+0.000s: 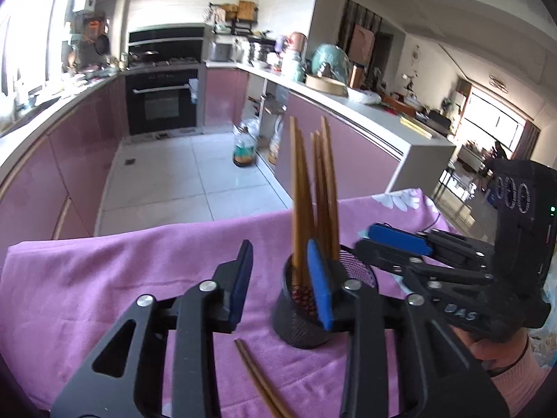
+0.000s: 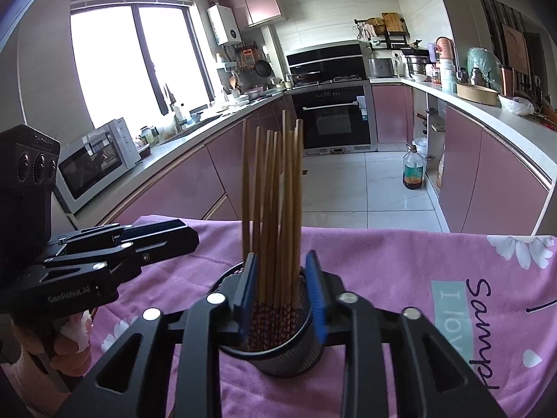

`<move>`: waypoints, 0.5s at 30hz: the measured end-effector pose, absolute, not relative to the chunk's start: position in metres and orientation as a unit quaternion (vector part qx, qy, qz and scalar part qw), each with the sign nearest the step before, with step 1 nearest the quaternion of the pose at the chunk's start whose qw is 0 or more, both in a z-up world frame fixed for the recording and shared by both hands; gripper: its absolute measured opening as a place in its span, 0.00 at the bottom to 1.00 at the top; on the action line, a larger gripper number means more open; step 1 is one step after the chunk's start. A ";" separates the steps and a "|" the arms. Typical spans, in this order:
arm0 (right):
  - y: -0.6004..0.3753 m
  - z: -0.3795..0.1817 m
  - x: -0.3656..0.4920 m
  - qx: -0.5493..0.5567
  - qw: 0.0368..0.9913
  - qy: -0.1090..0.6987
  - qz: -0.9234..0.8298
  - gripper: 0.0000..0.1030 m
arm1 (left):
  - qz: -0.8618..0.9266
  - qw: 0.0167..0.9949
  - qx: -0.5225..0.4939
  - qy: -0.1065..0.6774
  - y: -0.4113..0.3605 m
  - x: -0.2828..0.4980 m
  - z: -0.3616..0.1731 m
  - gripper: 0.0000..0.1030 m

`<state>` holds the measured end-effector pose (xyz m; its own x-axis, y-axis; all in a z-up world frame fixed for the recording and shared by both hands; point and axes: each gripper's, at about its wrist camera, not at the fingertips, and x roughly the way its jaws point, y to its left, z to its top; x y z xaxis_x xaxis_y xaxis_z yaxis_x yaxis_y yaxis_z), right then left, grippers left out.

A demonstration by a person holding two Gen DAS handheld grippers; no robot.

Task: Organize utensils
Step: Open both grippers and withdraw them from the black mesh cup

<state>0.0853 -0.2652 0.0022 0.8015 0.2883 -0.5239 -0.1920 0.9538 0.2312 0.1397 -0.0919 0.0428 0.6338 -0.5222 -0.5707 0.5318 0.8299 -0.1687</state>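
Observation:
A black mesh holder (image 1: 303, 320) stands on the pink cloth (image 1: 104, 278) with several brown chopsticks (image 1: 313, 188) upright in it. My left gripper (image 1: 280, 285) is open and empty just to the left of the holder, its right pad at the rim. A loose pair of chopsticks (image 1: 261, 379) lies on the cloth below it. My right gripper (image 2: 282, 296) is open over the holder (image 2: 278, 355), its pads on either side of the chopsticks (image 2: 275, 202), not touching them. The right gripper also shows at the holder's right in the left wrist view (image 1: 393, 244).
The pink cloth (image 2: 400, 271) covers a table that ends at the tiled kitchen floor (image 2: 365, 188). Pink cabinets line both sides, with an oven (image 2: 334, 118) at the far end. An oil bottle (image 2: 414, 170) stands on the floor. A microwave (image 2: 94, 160) sits on the left counter.

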 end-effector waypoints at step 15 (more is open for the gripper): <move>-0.217 -0.023 0.024 0.045 0.930 0.301 0.206 0.47 | -0.207 0.938 0.017 0.279 -0.033 0.075 0.012 0.89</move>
